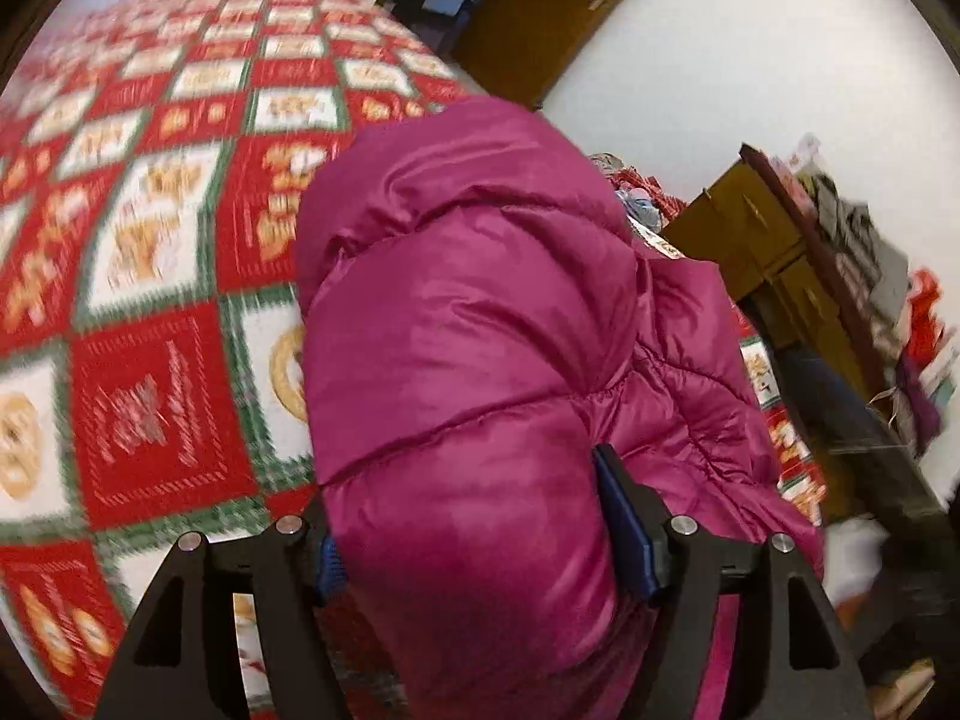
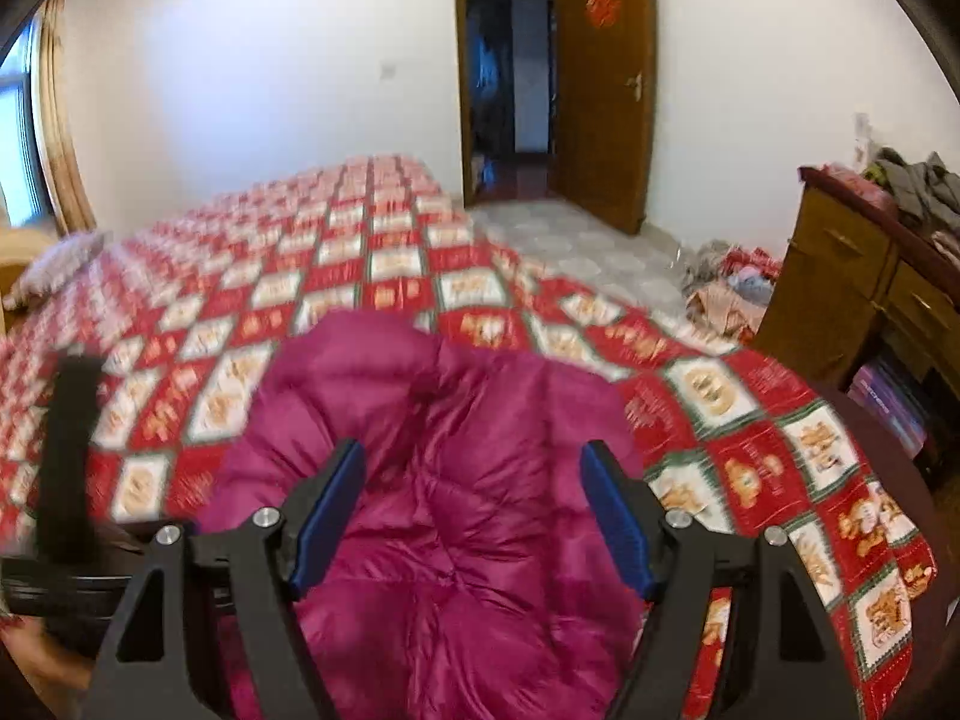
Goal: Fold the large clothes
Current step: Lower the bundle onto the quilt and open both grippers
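Down jacket, magenta, bundled on quilt: left gripper grasps a thick fold, right gripper released above it; best lifted evenly, smoothed before creasing.

White walls close in the room. A bed under a red, white and green checked cover fills the middle and left of the right wrist view, with a pillow at far left. A curtained window lets daylight in at the left edge. At upper centre a brown door stands open onto a dark hallway. A wooden cabinet stands at right, clutter on top, on a pale tiled floor.
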Demonstrator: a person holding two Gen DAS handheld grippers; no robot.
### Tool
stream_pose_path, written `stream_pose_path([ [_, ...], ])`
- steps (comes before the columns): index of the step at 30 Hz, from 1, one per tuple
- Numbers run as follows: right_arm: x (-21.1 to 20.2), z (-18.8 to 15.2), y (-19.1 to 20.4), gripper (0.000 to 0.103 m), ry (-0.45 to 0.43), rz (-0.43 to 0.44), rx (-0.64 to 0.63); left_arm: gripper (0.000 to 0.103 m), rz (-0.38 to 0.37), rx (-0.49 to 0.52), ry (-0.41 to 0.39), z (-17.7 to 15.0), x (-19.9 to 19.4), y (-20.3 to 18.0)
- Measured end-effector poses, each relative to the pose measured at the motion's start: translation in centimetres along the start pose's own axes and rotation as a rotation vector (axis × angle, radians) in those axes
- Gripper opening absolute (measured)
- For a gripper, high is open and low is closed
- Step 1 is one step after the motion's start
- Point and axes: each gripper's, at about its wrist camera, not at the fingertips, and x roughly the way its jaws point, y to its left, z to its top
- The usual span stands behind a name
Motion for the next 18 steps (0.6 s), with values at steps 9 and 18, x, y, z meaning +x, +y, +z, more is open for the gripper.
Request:
stream_pose_path([
  [9, 4.7, -3.2, -2.9, 0.080, 0.113, -0.038, 0.125, 0.072, 0.297, 0.194, -0.195, -0.7, -4.5, -0.1],
  [18, -4.7, -3.4, -1.6, 0.083, -0.066, -0.067, 0.168, 0.072, 0.350, 0.227, -0.305, -2.9, -8.0, -0.9],
])
